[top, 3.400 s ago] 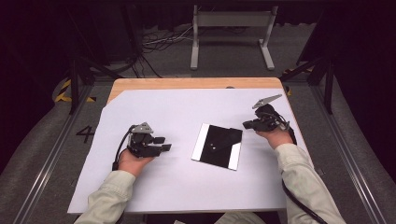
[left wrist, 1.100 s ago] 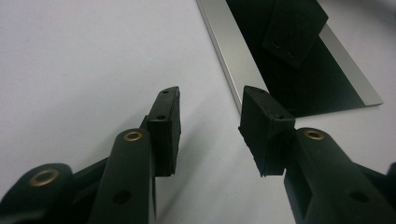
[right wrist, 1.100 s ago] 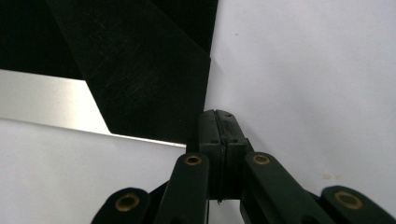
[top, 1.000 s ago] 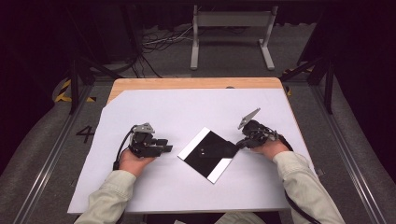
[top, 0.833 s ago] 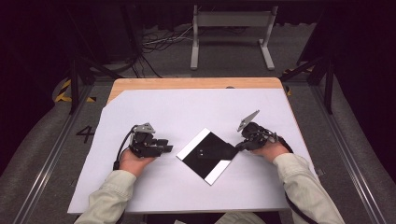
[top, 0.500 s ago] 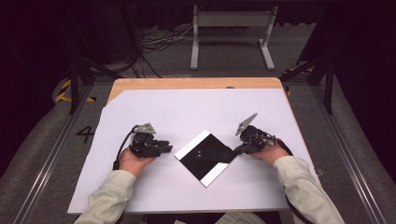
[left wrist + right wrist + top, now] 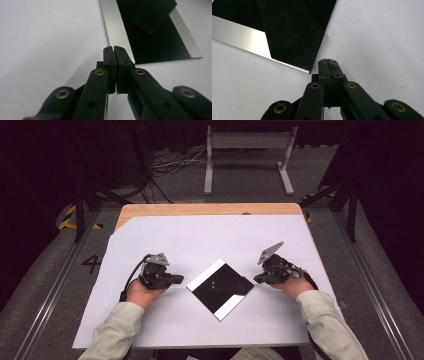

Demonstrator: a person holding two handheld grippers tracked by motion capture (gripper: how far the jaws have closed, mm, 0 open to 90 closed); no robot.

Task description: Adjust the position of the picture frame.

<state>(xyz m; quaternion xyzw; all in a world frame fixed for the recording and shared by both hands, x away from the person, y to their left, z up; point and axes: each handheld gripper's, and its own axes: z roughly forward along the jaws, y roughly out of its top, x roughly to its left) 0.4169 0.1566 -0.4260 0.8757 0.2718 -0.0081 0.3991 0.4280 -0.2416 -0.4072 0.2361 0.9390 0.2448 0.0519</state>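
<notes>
A flat black square plate (image 7: pixel 220 287) with bright silver strips along two edges lies turned like a diamond on the white sheet, and a black strap (image 7: pixel 227 284) crosses its top. My left gripper (image 7: pixel 181 280) rests on the sheet just left of the plate's left corner. Its jaws have just been closing and now meet with nothing between them. In the left gripper view the shut tips (image 7: pixel 114 48) sit beside the plate's corner (image 7: pixel 155 42). My right gripper (image 7: pixel 256 280) is shut at the plate's right corner, its tips (image 7: pixel 328 61) just off the plate's edge (image 7: pixel 287 30).
The white sheet (image 7: pixel 210 240) covers most of a wooden table (image 7: pixel 200 210). Beyond the far edge stand a metal frame (image 7: pixel 247 155) and cables on the floor. Dark rails run along both sides of the table.
The plate has turned from a slight tilt into a diamond. My right gripper has come down and left along with its right corner. My left hand has stayed in place.
</notes>
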